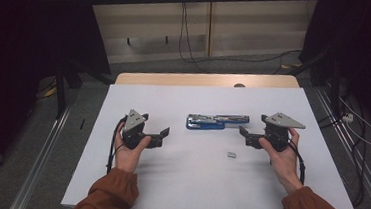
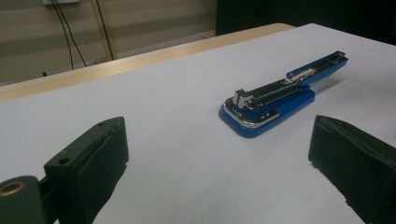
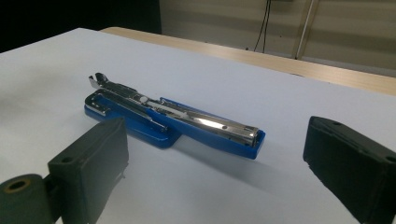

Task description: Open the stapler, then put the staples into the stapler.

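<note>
A blue stapler (image 1: 217, 122) lies swung open flat at the middle of the white table (image 1: 192, 185), its chrome staple rail facing up. My left gripper (image 1: 156, 125) sits to its left, held in a hand, open and empty. My right gripper (image 1: 253, 125) sits just right of the stapler's far end, also open and empty. In the left gripper view the stapler (image 2: 280, 93) lies ahead and to the right of the spread jaws (image 2: 219, 172). The right gripper view has the stapler (image 3: 173, 119) just beyond its own gripper (image 3: 215, 177), apart from both pads.
A small grey strip of staples (image 1: 230, 154) lies on the table in front of the stapler, nearer my right hand. A wooden edge (image 1: 205, 79) runs along the table's far side. Cables (image 1: 188, 44) trail on the floor beyond, and black curtains stand on both sides.
</note>
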`<state>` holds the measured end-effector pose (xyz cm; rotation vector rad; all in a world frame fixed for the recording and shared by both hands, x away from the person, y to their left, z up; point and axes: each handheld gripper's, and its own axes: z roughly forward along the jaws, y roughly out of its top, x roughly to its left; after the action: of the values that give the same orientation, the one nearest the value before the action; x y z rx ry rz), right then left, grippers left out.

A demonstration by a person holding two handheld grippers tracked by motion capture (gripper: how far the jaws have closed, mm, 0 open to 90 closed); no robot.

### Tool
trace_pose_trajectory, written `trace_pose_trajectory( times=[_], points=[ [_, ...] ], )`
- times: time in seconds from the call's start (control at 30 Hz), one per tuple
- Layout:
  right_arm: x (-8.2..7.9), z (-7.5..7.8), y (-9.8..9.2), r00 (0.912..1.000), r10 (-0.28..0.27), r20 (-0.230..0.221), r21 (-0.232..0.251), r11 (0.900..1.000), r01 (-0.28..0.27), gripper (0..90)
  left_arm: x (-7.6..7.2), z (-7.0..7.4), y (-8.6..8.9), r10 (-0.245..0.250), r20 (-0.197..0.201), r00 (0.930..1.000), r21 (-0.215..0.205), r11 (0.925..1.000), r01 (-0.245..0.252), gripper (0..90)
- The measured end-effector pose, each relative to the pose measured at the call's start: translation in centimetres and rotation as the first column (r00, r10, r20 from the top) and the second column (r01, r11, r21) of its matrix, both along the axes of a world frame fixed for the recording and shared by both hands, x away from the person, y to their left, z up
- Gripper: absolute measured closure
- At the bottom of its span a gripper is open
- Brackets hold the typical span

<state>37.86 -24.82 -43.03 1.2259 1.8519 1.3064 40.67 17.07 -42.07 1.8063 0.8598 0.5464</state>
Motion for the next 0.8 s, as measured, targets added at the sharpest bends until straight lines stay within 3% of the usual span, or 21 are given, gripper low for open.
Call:
trace_pose_trajectory(
  times=[0.33,0.5,0.63,0.7,0.77,0.8],
  points=[
    [-0.6,0.2,0.0,0.9985,0.034,-0.044,-0.03,0.999,-0.035,6.9,-0.8,-0.2,0.8,0.003,-0.002,1.0,0.003,1.0,-0.003,4.8],
    [-0.8,0.4,0.1,0.9919,0.092,-0.087,-0.065,0.993,-0.098,9.0,-1.2,-0.3,0.9,0.002,0.006,1.0,0.005,1.0,-0.002,4.7],
    [-0.8,0.6,0.4,0.9826,0.139,-0.124,-0.063,0.987,-0.147,10.5,-1.5,-0.3,1.4,0.003,-0.003,1.0,-0.003,1.0,-0.003,4.6],
    [-0.8,0.9,0.6,0.9719,0.175,-0.158,-0.066,0.98,-0.187,11.0,-1.8,0.0,1.9,-0.008,-0.001,1.0,-0.011,0.9999,0.008,4.4],
    [-0.9,1.1,0.8,0.9557,0.223,-0.192,-0.051,0.97,-0.237,13.6,-2.2,0.1,2.3,0.015,0.023,0.9996,-0.008,0.9999,-0.015,4.1],
    [-0.9,1.1,0.9,0.9521,0.232,-0.198,-0.055,0.967,-0.248,13.2,-2.4,0.1,2.5,0.022,0.033,0.9992,-0.008,0.9997,-0.022,3.8]
  ],
)
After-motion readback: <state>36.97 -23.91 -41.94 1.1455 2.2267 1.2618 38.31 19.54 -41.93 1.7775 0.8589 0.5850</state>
